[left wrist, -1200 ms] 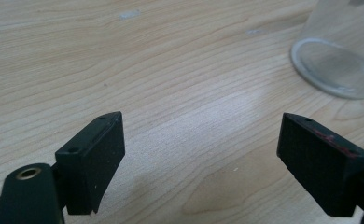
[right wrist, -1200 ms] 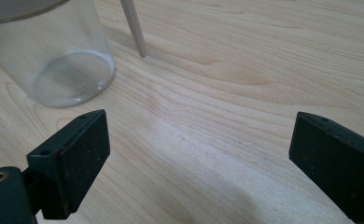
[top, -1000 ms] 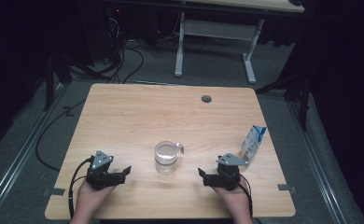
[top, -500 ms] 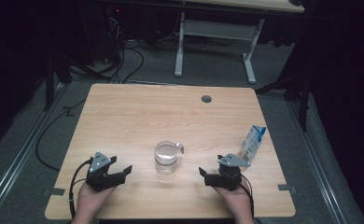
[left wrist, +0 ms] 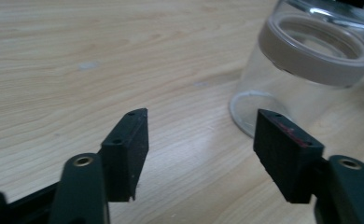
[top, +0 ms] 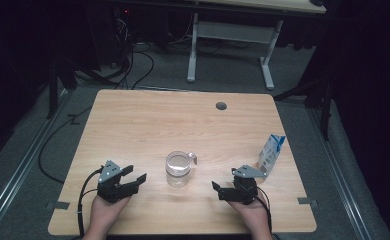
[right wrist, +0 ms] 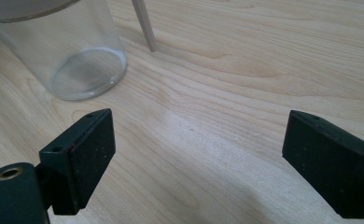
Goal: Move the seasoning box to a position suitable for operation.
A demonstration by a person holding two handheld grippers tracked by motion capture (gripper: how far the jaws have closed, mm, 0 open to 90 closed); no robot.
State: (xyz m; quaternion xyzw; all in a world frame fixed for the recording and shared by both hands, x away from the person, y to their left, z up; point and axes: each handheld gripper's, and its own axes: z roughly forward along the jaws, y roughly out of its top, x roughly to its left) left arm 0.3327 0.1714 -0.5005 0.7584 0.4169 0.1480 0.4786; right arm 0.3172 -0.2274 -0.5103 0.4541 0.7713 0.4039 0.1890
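Left gripper [top: 135, 179] sits near the table's [top: 148, 120] near-left edge, jaws spread, holding nothing, pointing right at the jar. Clear glass jar [top: 178, 169] stands upright at center near side, between both grippers, apart from each; lid with grey ring tipped open at its right. Right gripper [top: 218, 189] near the near-right edge, jaws spread wide, empty, pointing left. Blue-white carton [top: 272, 152] upright just beyond it, by the right edge.

I see glass jar [top: 178, 169] standing between left claw [top: 136, 176] and right claw [top: 217, 187], bare tabletop [top: 148, 120] either side. Carton [top: 272, 151] blocks right edge; far half open.
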